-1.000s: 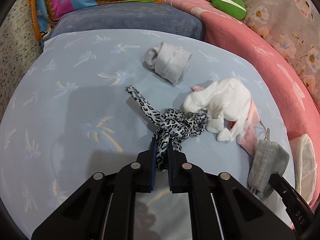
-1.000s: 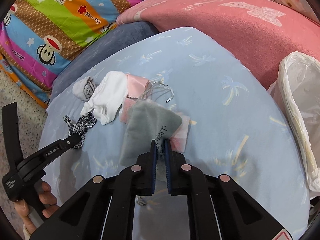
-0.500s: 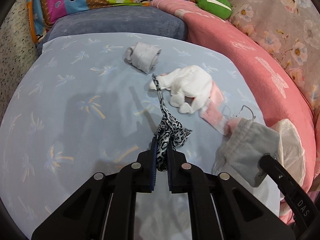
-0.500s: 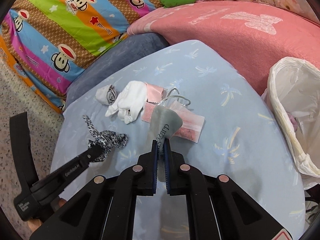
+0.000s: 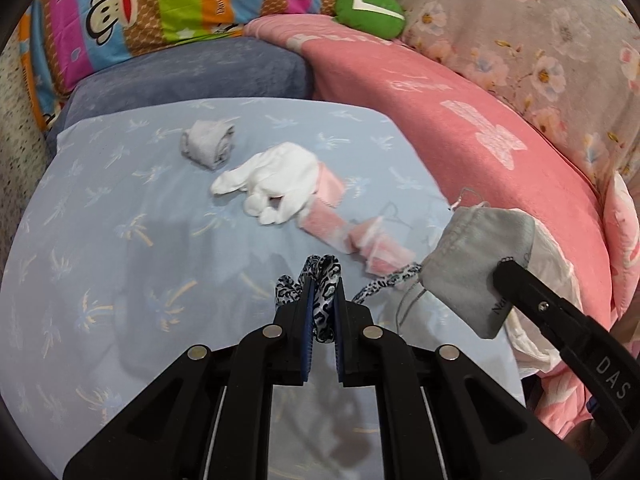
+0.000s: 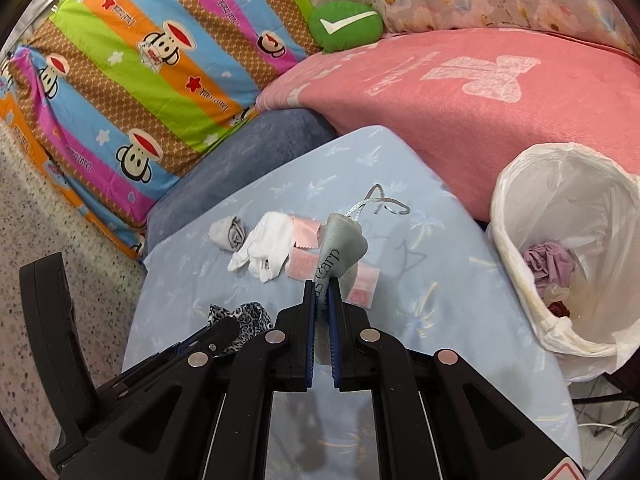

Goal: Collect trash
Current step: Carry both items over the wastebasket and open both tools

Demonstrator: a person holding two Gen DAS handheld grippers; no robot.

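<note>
My left gripper (image 5: 322, 280) is shut on a leopard-print fabric strip (image 5: 325, 296) and holds it above the light blue table (image 5: 120, 260). The strip also shows in the right wrist view (image 6: 244, 318). My right gripper (image 6: 321, 288) is shut on a grey drawstring pouch (image 6: 340, 244), lifted off the table. The pouch also shows in the left wrist view (image 5: 476, 268). On the table lie a white glove (image 5: 276, 184), pink wrappers (image 5: 332, 220) and a rolled grey sock (image 5: 208, 144). A bin with a white liner (image 6: 568, 256) stands at the table's right edge.
A pink blanket (image 6: 480, 92) borders the table on the right and back. A grey-blue cushion (image 5: 192, 76) and a striped monkey-print pillow (image 6: 140, 60) lie behind. A green cushion (image 6: 346, 24) sits at the back. The bin holds purple crumpled trash (image 6: 548, 264).
Both grippers have lifted their items off the table and moved right. The leopard strip now hangs clear of the surface, and the pouch is raised beside the bin.
</note>
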